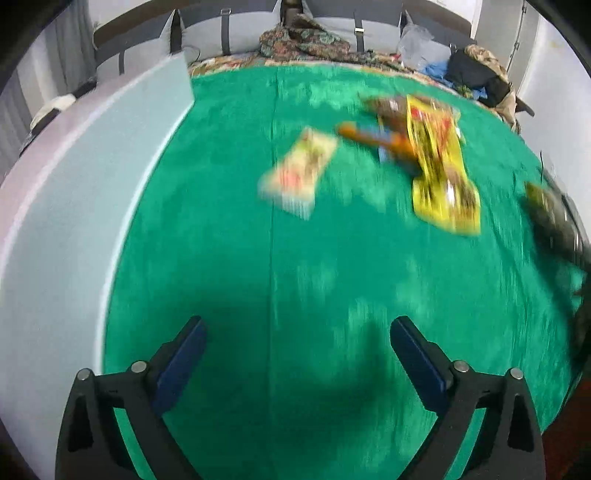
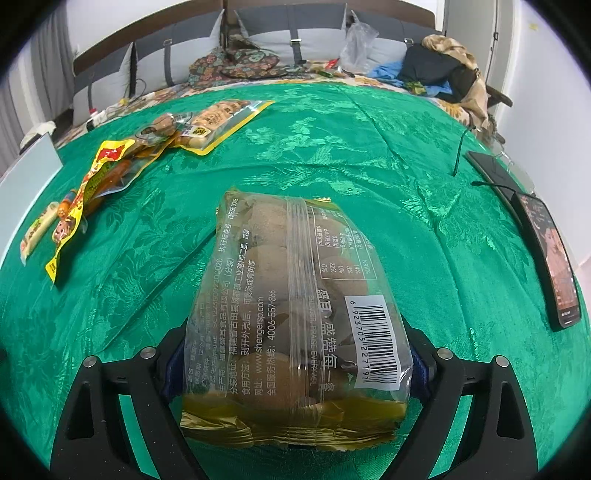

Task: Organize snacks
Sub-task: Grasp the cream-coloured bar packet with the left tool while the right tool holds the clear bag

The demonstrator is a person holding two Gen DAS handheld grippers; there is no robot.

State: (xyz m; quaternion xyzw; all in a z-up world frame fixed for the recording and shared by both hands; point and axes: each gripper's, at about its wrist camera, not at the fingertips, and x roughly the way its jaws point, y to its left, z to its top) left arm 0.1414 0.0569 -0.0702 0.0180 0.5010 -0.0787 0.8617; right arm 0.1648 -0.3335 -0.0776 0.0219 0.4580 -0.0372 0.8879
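Meanwhile the right gripper (image 2: 295,354) pinches the bag of brown nuts (image 2: 295,314) clear of the green cloth (image 2: 369,147) (presumably for sorting); the left gripper (image 1: 297,350), spread and empty, faces loose snack packets (image 1: 443,166) mid-cloth.

A big bed is covered with a shiny green cloth (image 2: 369,147). At the far end stands a dark headboard (image 2: 388,7) with grey cushions (image 2: 280,37) leaning on it. A heap of clothes (image 2: 443,70) sits in the far right corner. The walls (image 2: 546,92) are white. Grey curtains (image 2: 51,55) hang on the left.
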